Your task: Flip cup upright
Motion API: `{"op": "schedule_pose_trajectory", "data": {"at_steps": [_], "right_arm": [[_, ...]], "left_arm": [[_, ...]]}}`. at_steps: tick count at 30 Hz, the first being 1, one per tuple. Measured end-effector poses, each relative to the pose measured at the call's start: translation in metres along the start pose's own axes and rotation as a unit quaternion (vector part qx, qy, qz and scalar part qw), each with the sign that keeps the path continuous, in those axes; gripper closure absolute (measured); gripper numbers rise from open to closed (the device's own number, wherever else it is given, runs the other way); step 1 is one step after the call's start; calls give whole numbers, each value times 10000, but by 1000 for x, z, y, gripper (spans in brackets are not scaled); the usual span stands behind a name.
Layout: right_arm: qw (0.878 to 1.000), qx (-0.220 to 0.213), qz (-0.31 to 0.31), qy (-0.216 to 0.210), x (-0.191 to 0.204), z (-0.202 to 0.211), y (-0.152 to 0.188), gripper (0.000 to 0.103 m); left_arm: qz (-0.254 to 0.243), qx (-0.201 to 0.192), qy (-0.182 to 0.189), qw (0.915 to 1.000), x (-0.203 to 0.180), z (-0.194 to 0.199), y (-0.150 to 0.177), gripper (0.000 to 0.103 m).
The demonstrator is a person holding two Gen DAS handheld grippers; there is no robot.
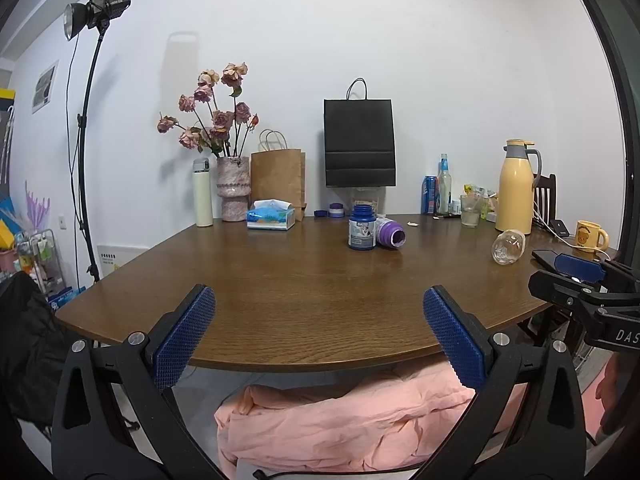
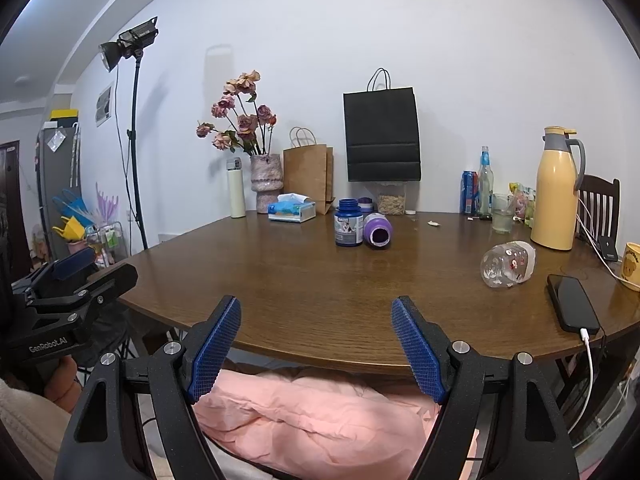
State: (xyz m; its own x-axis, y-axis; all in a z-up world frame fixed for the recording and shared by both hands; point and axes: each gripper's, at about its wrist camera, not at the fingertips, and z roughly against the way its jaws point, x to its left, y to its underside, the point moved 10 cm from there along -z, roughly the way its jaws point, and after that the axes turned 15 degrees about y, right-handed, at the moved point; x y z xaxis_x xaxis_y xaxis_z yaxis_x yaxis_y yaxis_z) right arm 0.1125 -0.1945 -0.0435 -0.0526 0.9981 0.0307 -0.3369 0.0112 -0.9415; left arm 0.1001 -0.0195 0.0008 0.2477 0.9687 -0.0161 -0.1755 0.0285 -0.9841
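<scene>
A clear plastic cup (image 2: 507, 264) with small printed figures lies on its side on the brown table (image 2: 320, 280), right of centre; it also shows in the left wrist view (image 1: 508, 246) at the far right. My right gripper (image 2: 316, 344) is open and empty, hovering at the table's near edge, well short of the cup. My left gripper (image 1: 318, 332) is open and empty at the near edge too. The right gripper's body (image 1: 580, 280) shows at the right edge of the left wrist view, the left gripper's body (image 2: 64, 296) at the left of the right view.
A blue jar (image 2: 349, 227) stands mid-table beside a purple jar (image 2: 378, 230) lying on its side. A black phone (image 2: 572, 302) on a white cable lies near the cup. A yellow thermos (image 2: 556, 192), a glass (image 2: 503, 213), bottles, a yellow mug (image 2: 632, 266), paper bags, a vase and a tissue box (image 2: 291, 208) line the back.
</scene>
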Motion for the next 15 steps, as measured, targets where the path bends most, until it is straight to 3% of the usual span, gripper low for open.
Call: {"op": "schedule_pose_trajectory", "data": {"at_steps": [15], "right_arm": [[10000,2,-10,18,0,-1,1,20]], "left_arm": [[-1,-53,-60,10000,-1,2,-2,0]]}}
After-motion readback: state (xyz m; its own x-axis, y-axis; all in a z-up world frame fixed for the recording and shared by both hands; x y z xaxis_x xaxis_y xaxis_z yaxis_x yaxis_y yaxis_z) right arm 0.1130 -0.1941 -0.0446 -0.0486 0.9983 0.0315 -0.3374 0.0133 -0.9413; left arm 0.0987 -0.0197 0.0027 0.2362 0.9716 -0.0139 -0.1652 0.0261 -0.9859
